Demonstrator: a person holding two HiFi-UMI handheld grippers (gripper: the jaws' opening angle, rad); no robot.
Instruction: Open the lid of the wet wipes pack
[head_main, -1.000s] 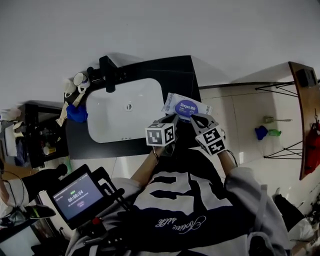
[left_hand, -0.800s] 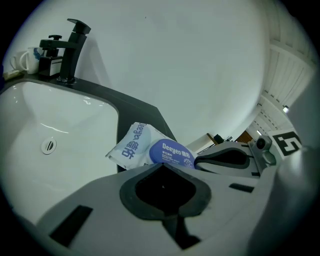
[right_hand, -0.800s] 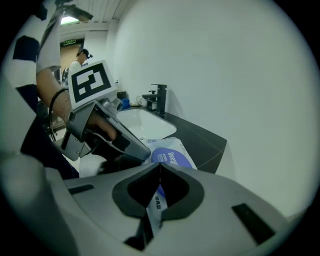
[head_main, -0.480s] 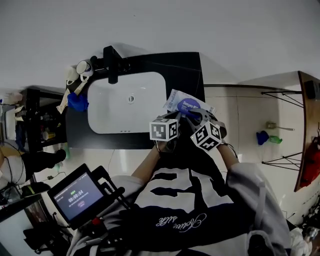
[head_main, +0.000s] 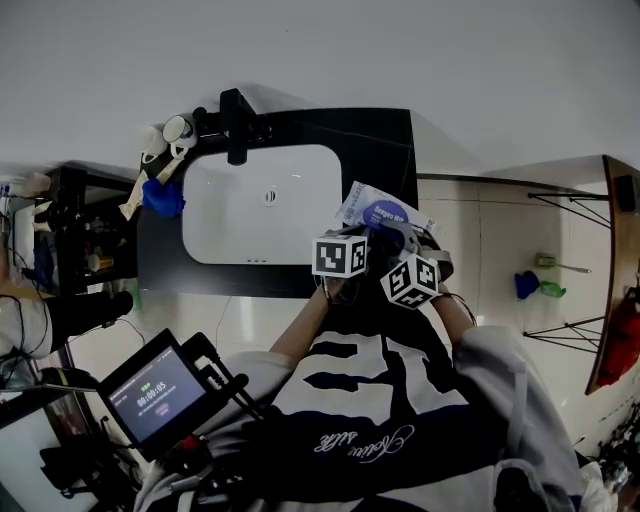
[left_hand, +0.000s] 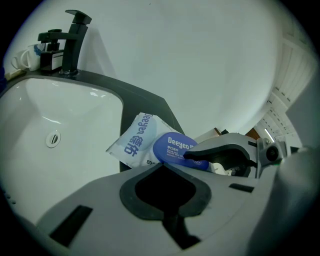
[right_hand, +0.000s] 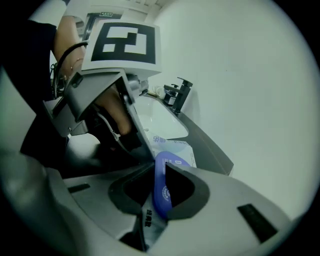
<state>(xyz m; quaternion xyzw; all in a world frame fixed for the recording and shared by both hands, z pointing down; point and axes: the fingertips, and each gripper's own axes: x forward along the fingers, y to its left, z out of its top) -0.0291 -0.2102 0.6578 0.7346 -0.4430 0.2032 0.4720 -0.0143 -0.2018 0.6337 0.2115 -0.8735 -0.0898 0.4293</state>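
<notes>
Since a second ago the right gripper (right_hand: 159, 172) has moved in closer to the left gripper (left_hand: 163, 167), and their two marker cubes now sit side by side. The right gripper's jaws are closed on the blue lid (right_hand: 161, 186) of the wet wipes pack (head_main: 372, 212), with the lid seen from its thin edge between them. A bit of the pack's wrapper pokes down between the same jaws. The left gripper's jaws are pressed together, and their tips pinch the near edge of the pack (the white and blue part with the letters). In the left gripper view the lid looks flat on the pack, and one right jaw tip touches it. The pack is just to the right of the white sink (head_main: 215, 235), by the corner of the dark counter (head_main: 385, 140). A black tap (head_main: 236, 127) stands at the back of the sink.
</notes>
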